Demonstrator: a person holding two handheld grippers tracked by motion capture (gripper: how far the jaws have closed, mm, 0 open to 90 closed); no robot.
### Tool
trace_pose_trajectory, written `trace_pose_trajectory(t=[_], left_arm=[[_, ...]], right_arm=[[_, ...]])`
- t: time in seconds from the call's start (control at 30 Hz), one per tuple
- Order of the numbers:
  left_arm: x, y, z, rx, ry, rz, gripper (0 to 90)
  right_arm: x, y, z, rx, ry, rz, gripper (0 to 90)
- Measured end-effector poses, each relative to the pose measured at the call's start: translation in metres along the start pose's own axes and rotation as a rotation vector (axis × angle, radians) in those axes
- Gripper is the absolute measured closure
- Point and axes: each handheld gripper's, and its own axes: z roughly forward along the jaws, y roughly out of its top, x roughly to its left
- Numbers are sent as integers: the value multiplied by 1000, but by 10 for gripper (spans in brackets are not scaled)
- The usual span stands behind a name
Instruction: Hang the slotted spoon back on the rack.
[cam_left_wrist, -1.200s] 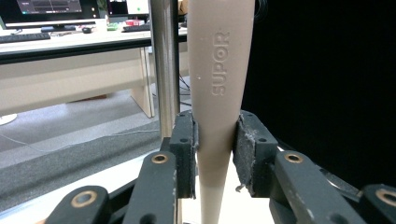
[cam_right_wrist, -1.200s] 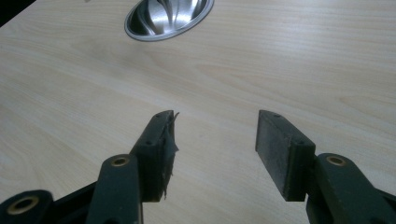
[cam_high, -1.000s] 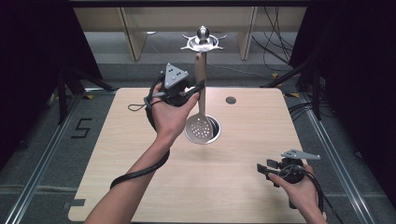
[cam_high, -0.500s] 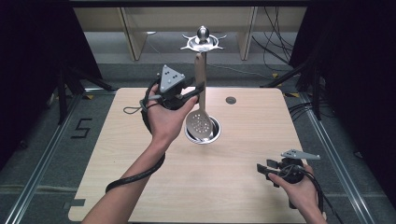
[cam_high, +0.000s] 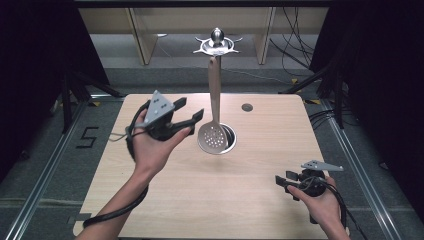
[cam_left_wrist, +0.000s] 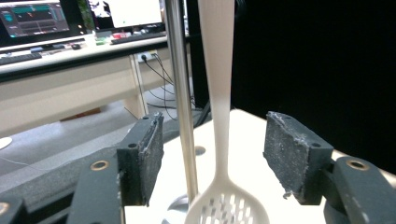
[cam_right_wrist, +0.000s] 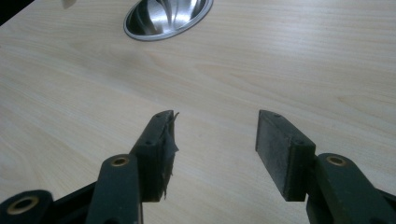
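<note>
— Where are we with the pale perforated skimmer spoon (cam_high: 214, 131)?

— It hangs from the metal rack with a knobbed top (cam_high: 216, 42), its bowl over the round steel base (cam_high: 228, 145) at mid-frame. A second ago our left gripper (cam_high: 189, 116) was closed around the handle — now its jaws stand wide apart, drawn back left of it, holding nothing.

— So the hanging looks done?

— We judge so; the spoon stays up unaided.

— And the right gripper (cam_high: 285, 184)?

— Lower right, low over the light wooden table (cam_high: 260, 210) — open, empty, unmoved.
</note>
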Motion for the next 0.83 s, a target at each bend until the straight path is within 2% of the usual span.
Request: trace_pose_trajectory(t=[0.03,0.07,0.1,0.13,0.17,0.2,0.27,0.4,0.47,0.5,0.6,0.63,0.7,0.77,0.8,0.83], left_arm=[[3,-15,-9,13,1,5,364],[5,-24,-14,26,5,1,362],[10,-39,-22,36,2,13,358],[13,-48,-26,50,3,8,353],[17,-63,-34,71,6,-2,348],[21,-75,-40,88,11,-8,345],[30,-97,-52,124,24,-18,343],[43,-141,-73,208,68,-55,345],[47,-156,-80,248,58,-71,347],[46,-160,-83,268,65,-97,347],[46,-162,-86,282,36,-100,337],[43,-163,-87,290,36,-129,330],[40,-162,-86,296,35,-124,324],[41,-161,-85,296,29,-94,320],[39,-162,-84,296,29,-120,319],[41,-161,-83,297,36,-94,319]], right_arm=[[1,0,0,1,10,9,477],[0,0,0,-1,1,-1,477],[3,-1,0,11,12,38,477],[2,-1,2,-5,21,34,477],[0,0,1,-5,8,1,477],[0,0,1,1,4,-2,477],[1,0,2,0,19,8,476],[1,0,1,1,10,10,476],[1,0,1,2,10,9,476],[1,0,1,3,15,11,476],[1,0,1,0,14,-6,475],[1,0,1,0,16,-6,475],[1,0,1,1,19,-6,474],[2,0,2,6,25,-2,474],[5,-1,1,19,18,36,474],[2,-1,3,6,9,-16,474]])
